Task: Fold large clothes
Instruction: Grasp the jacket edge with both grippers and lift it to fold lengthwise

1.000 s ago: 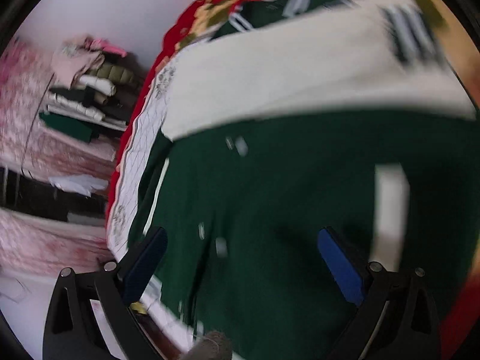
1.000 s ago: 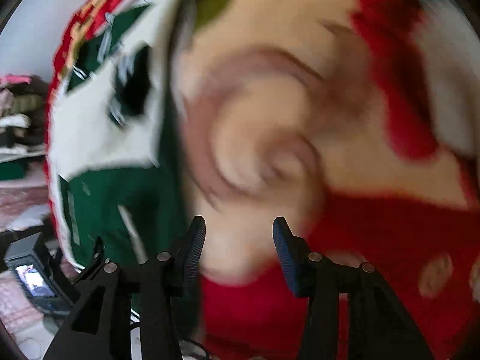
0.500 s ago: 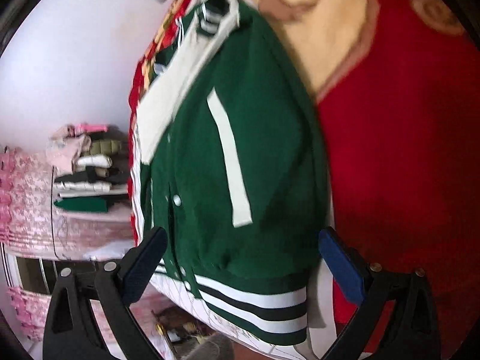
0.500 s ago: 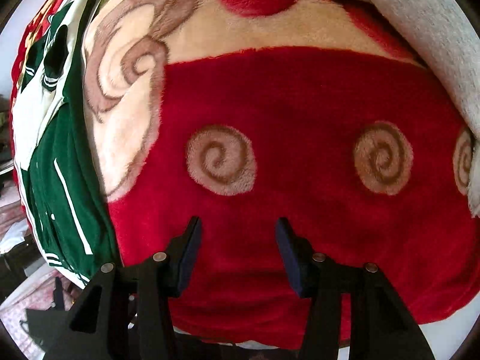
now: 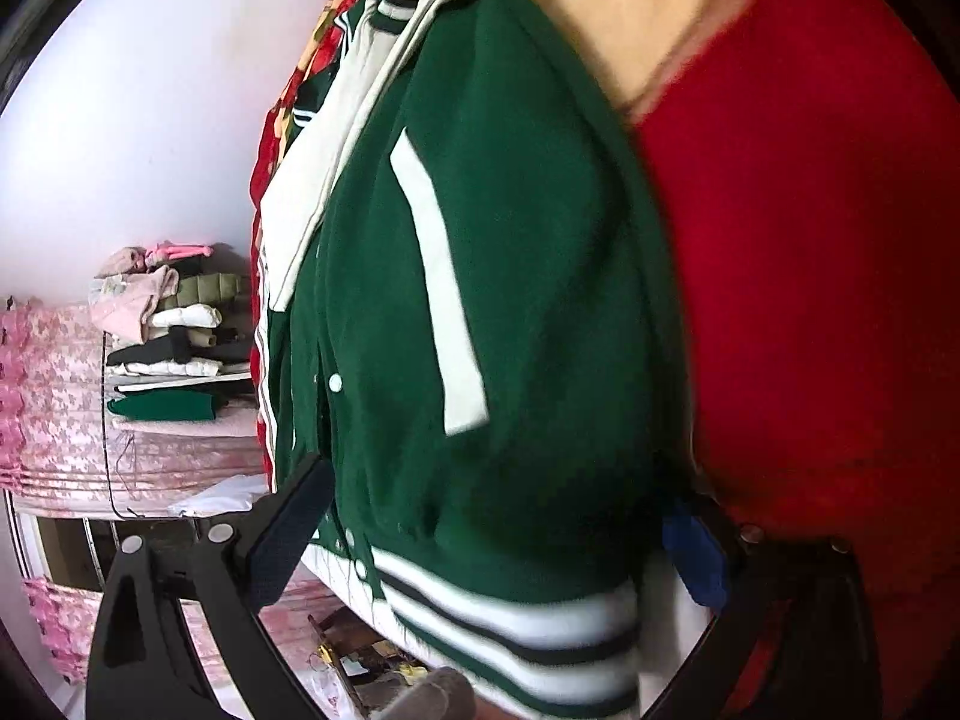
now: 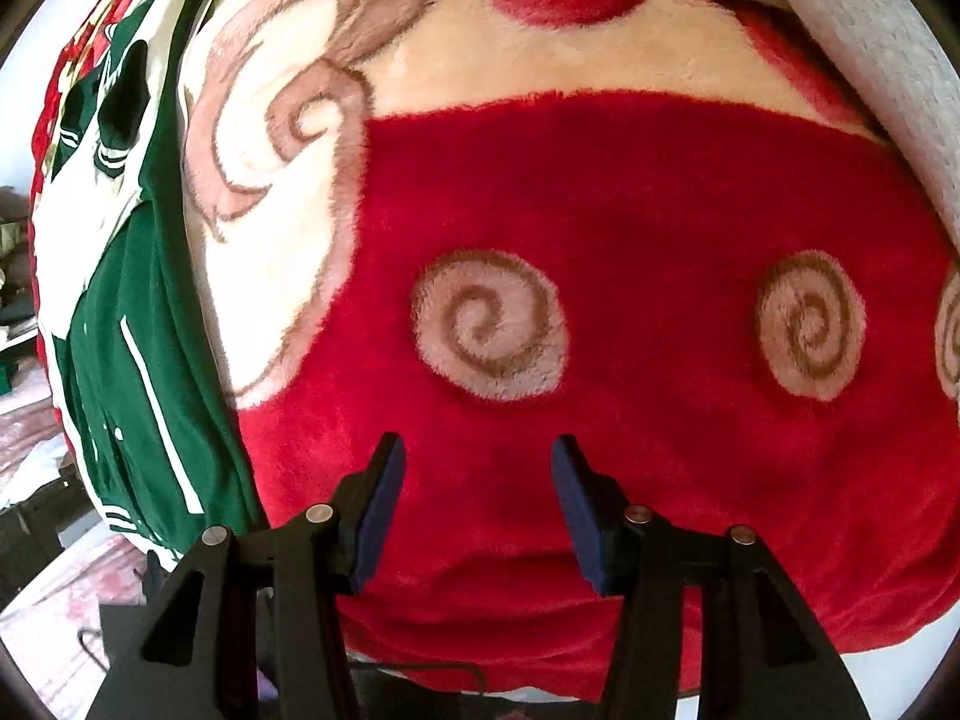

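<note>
A: Listing largest first, we enter item one: red blanket (image 6: 660, 192) with cream swirls, spread over what looks like a bed. It carries everything else, and most of it lies bare in the right wrist view.

B: Item two, we take it, is the green varsity jacket (image 5: 510, 312)?

A: Yes. It lies along the blanket's left edge, striped hem nearest the left camera, collar at the far end. We note a white sleeve laid lengthwise on the body and snaps along the placket. We judge the piece narrowed by side folds, so part done. The hem-to-collar fold appears to be left.

B: Item three?

A: Stack of folded clothes (image 5: 168, 348) on a pink-covered ledge by the wall, well apart from the jacket. We read it as finished pieces, though we cannot confirm that.

B: And the tools?

A: Item four, left gripper (image 5: 492, 546): jaws spread wide, one on each side of the hem, the right one at the jacket's edge; nothing pinched that we can see. Item five, right gripper (image 6: 474, 510): jaws spread, hovering over bare red blanket, holding nothing, well apart from the jacket.

B: Our overall estimate?

A: Midway on this garment, with no grip yet taken for the last fold.
</note>
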`<state>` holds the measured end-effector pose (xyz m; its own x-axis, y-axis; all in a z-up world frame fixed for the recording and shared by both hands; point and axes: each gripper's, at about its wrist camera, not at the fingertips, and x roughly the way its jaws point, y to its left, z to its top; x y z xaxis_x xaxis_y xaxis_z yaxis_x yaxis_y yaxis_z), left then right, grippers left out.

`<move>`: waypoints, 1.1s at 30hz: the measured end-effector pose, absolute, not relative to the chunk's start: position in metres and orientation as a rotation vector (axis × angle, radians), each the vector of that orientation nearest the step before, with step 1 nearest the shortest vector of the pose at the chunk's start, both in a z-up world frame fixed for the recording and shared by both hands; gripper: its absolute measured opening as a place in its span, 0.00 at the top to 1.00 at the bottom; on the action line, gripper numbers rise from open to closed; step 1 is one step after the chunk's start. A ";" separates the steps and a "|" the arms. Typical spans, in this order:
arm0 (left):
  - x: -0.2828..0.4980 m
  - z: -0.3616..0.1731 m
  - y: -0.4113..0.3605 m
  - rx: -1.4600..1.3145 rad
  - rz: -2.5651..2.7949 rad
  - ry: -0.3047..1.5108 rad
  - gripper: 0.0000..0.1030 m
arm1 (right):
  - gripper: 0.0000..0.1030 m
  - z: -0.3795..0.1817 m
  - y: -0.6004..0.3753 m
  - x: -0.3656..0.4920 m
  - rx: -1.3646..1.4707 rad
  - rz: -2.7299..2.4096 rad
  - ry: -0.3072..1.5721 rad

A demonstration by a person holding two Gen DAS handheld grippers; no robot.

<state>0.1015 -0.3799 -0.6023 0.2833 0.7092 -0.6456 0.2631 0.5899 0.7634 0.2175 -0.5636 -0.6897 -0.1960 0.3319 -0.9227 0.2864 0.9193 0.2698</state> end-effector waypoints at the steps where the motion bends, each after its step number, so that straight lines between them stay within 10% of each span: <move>1: 0.108 -0.602 -0.375 0.922 0.376 1.298 0.00 | 0.49 -0.689 -0.563 0.219 0.468 0.045 1.787; 6: 0.123 -0.590 -0.365 0.895 0.412 1.238 0.06 | 0.49 -0.689 -0.563 0.228 0.503 0.055 1.776; 8: 0.127 -0.572 -0.355 0.809 0.416 1.223 0.75 | 0.49 -0.689 -0.565 0.237 0.526 0.067 1.772; 9: 0.128 -0.555 -0.348 0.725 0.424 1.210 0.90 | 0.49 -0.688 -0.563 0.241 0.546 0.081 1.763; 18: 0.130 -0.493 -0.328 0.591 0.423 1.150 0.93 | 0.47 -0.672 -0.518 0.296 0.771 0.346 1.607; 22: 0.131 -0.492 -0.325 0.605 0.416 1.152 0.93 | 0.23 -0.671 -0.489 0.343 0.913 0.514 1.463; 33: 0.138 -0.498 -0.320 0.621 0.373 1.191 0.93 | 0.20 -0.744 -0.425 0.456 1.128 0.562 1.479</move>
<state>0.1378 -0.3200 -0.4980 0.3397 0.5773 -0.7425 0.0502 0.7772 0.6273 0.4561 -0.4247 -0.7441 0.0955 0.8718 -0.4804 0.3333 0.4268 0.8407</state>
